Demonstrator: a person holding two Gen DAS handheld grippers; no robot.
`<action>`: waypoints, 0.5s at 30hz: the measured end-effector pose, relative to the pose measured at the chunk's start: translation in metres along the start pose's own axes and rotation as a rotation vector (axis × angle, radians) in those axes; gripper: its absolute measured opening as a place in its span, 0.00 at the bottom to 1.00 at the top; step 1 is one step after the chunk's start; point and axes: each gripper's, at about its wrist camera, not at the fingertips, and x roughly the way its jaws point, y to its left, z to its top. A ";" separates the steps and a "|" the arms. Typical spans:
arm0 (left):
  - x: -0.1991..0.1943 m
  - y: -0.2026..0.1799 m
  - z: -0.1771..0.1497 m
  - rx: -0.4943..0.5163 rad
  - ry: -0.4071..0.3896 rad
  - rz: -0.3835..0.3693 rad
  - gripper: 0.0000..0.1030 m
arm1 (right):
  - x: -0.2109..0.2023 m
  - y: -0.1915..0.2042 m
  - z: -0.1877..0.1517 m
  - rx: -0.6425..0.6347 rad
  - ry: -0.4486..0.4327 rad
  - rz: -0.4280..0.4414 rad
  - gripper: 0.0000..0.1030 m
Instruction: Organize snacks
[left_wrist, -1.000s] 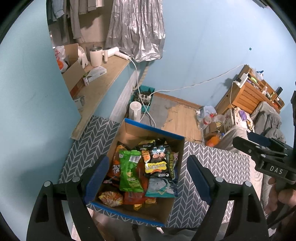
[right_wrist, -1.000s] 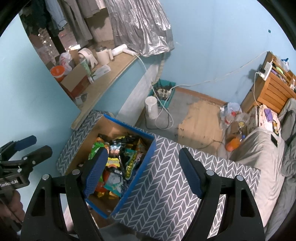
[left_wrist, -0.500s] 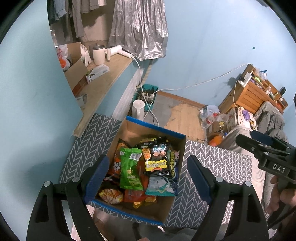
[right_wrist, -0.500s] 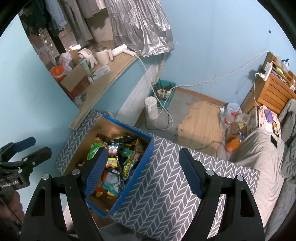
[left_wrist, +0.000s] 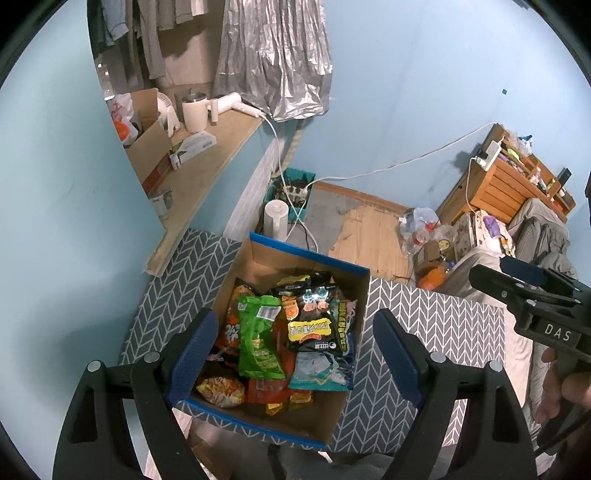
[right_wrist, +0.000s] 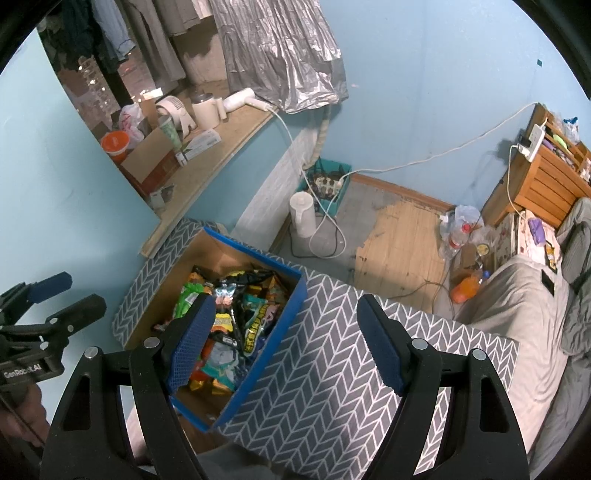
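A cardboard box (left_wrist: 295, 332) with blue edging sits on a worktop (left_wrist: 424, 332) covered in grey cloth with a white herringbone print. The box lies directly below and ahead of the left tool (left_wrist: 291, 354), between its two blue-padded fingers as that camera looks down. From the right tool (right_wrist: 284, 332), the box (right_wrist: 218, 325) is ahead and to the left, with bare patterned worktop (right_wrist: 332, 369) under that tool's right finger.

Both tools hang above the worktop with their fingers spread wide, holding nothing.

The snacks (left_wrist: 284, 332) lie heaped inside the box in a loose, overlapping pile: glossy, crinkled foil and plastic packets, flat and pillow-shaped. A bright green bag (left_wrist: 258, 339) lies on top beside a black packet (left_wrist: 314, 325) with yellow lettering; orange, red and pale teal packets show beneath. None lies out on the worktop.

As a judgement, this fits two stages equally: snacks gathered into the box after tidying, or a jumbled boxful waiting to be sorted out. The pile is unordered, so any sorting by kind would remain to do.

The box walls are plain matte brown card, stiff and square.
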 end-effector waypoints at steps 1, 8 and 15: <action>0.000 0.000 -0.001 -0.003 0.001 -0.001 0.85 | 0.000 0.000 0.000 0.001 0.001 0.000 0.76; -0.001 0.000 0.004 -0.024 0.001 -0.013 0.88 | 0.000 -0.002 0.000 0.003 0.002 0.006 0.76; -0.001 0.000 0.004 -0.013 0.008 -0.004 0.88 | 0.002 -0.001 -0.001 0.001 0.002 0.009 0.76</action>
